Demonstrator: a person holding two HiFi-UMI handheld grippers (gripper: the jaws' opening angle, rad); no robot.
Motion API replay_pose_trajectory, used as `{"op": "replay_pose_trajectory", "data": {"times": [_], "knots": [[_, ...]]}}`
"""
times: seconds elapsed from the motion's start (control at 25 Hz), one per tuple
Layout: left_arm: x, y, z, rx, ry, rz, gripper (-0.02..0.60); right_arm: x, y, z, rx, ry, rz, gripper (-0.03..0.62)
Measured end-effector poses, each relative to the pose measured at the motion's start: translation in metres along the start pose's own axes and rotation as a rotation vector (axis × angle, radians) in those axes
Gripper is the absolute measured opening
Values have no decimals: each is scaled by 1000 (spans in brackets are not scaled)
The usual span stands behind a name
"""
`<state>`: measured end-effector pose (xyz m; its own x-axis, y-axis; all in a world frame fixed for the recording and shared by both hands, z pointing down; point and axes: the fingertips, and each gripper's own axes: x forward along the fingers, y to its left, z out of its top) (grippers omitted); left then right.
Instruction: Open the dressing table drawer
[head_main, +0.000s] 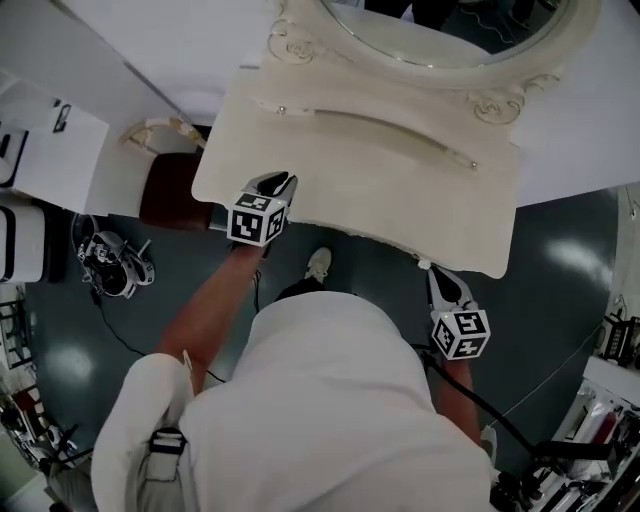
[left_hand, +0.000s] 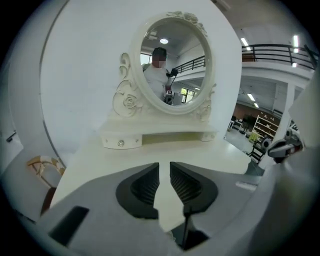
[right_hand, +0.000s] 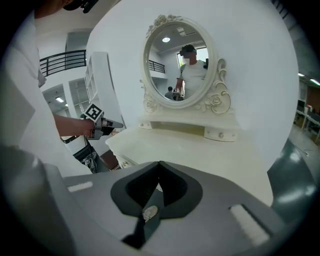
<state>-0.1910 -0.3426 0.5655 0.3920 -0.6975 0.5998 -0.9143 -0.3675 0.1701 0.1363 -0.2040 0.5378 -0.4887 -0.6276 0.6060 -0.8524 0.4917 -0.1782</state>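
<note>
A cream dressing table with an oval mirror stands in front of me. A low shelf under the mirror carries a small knobbed drawer at each end. From above, the tabletop hides the table's front. My left gripper hovers over the table's front left edge, its jaws slightly apart with only bare tabletop showing between them. My right gripper sits just off the front right corner, over the floor, shut and empty. The right gripper view shows the left gripper beside the table's carved corner.
A dark brown stool stands at the table's left end, next to a white cabinet. A black-and-white device with a cable lies on the dark floor. My shoe is under the table's front edge. Cluttered racks stand at the right.
</note>
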Motion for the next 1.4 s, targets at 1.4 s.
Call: {"op": "replay_pose_trajectory", "data": {"times": [1.4], "knots": [[170, 180, 43, -28, 141, 133, 101, 35, -1, 18, 122, 97, -218, 2]]}}
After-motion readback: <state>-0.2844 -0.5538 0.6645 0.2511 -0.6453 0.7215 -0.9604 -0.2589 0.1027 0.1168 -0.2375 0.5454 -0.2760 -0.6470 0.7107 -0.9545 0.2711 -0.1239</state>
